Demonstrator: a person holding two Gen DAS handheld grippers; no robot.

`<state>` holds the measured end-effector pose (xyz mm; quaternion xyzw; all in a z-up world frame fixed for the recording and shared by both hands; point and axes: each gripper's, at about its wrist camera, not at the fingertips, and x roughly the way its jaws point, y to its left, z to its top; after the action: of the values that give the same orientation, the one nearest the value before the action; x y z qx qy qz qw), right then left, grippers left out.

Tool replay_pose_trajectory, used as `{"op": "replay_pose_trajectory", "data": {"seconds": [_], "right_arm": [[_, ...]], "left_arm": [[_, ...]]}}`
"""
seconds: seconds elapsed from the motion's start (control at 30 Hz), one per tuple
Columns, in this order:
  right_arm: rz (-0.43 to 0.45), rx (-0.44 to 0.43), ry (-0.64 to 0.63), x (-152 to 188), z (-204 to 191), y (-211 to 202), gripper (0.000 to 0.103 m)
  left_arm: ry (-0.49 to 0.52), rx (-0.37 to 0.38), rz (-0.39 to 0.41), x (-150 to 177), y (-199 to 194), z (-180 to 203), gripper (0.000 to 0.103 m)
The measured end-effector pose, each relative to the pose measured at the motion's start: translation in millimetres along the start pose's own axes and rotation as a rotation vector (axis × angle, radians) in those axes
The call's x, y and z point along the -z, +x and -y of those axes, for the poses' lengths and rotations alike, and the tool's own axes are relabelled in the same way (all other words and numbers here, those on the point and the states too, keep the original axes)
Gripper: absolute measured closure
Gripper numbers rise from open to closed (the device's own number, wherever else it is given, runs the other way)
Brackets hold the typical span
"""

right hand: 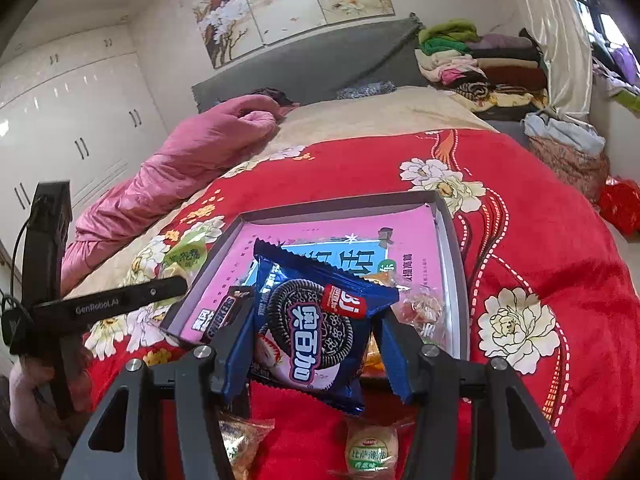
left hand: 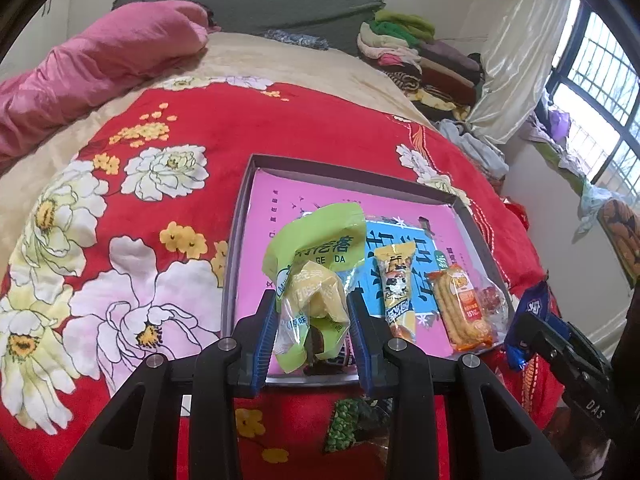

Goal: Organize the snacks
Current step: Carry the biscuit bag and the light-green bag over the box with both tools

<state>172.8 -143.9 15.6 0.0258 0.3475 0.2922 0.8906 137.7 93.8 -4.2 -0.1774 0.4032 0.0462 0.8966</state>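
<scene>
My left gripper is shut on a green snack bag and holds it over the near left part of a shallow box with a pink lining. In the box lie a yellow cow-print bar and an orange pack of biscuit sticks. My right gripper is shut on a blue Oreo pack at the box's near edge. A Snickers bar lies in the box's near left corner. The right gripper with the blue pack also shows in the left wrist view.
The box sits on a red floral quilt on a bed. Loose snacks lie on the quilt near me: a green pea pack, a round green-labelled cake, a clear wrapped snack. A pink duvet and folded clothes lie behind.
</scene>
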Motion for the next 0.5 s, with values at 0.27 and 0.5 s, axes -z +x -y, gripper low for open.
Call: {"op": "replay_pose_trajectory", "data": {"seconds": [0.27,0.5], "right_arm": [[-0.004,0.023,0.021,-7.7,-5.2,13.1,0.047],[-0.012,0.046,0.030,-11.6,-10.8,21.8,0.047]], "left_arm": [[-0.009,0.008,-0.015,1.0,5.7,-10.3,0.068],[0.002,0.019,-0.029,2.0,11.1,-12.3,0.068]]}}
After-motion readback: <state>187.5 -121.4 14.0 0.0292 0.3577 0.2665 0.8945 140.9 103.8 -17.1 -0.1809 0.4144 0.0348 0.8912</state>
